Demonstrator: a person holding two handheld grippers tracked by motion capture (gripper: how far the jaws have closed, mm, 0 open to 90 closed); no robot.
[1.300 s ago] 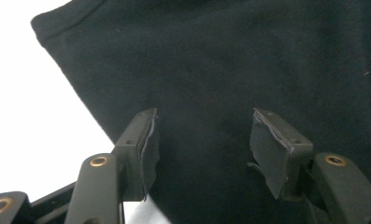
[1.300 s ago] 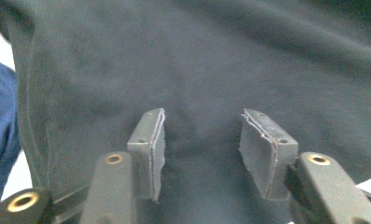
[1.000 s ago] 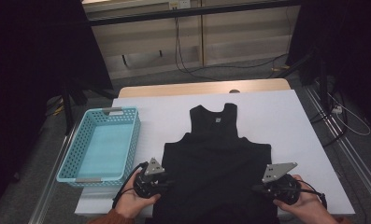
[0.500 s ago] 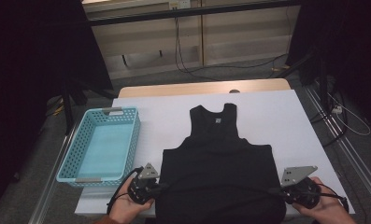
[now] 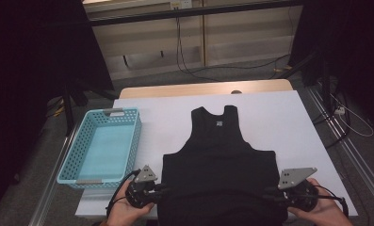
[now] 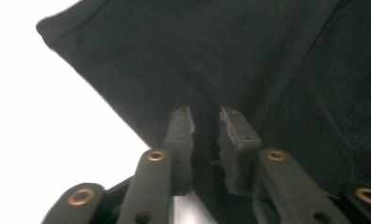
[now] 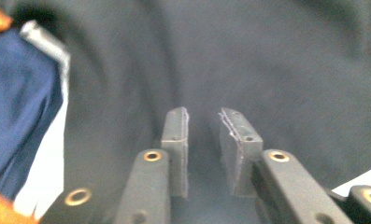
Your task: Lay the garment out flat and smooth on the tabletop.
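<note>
Since the earlier frames, the lower hem of the black vest [image 5: 220, 165] has been drawn toward the near edge of the worktop [image 5: 279, 117], and both pairs of jaws have just been opening after a shut spell. In the high view, the vest is laid flat with its long axis running from the neck at the far end to the hem at the near end; the left hand-held gripper [image 5: 157, 190] is set at the hem's left corner and the right hand-held gripper [image 5: 269, 195] at its right corner, each equally near its own side, while the blue basket [image 5: 102, 146] stands apart to the left. In the left gripper view, the left hand-held gripper [image 6: 205, 135] is seen parted a little, dark cloth lying in the gap, though no firm pinch can be made out. In the right gripper view, the right hand-held gripper [image 7: 204, 135] is likewise slightly parted over the fabric, with nothing clearly clamped.
</note>
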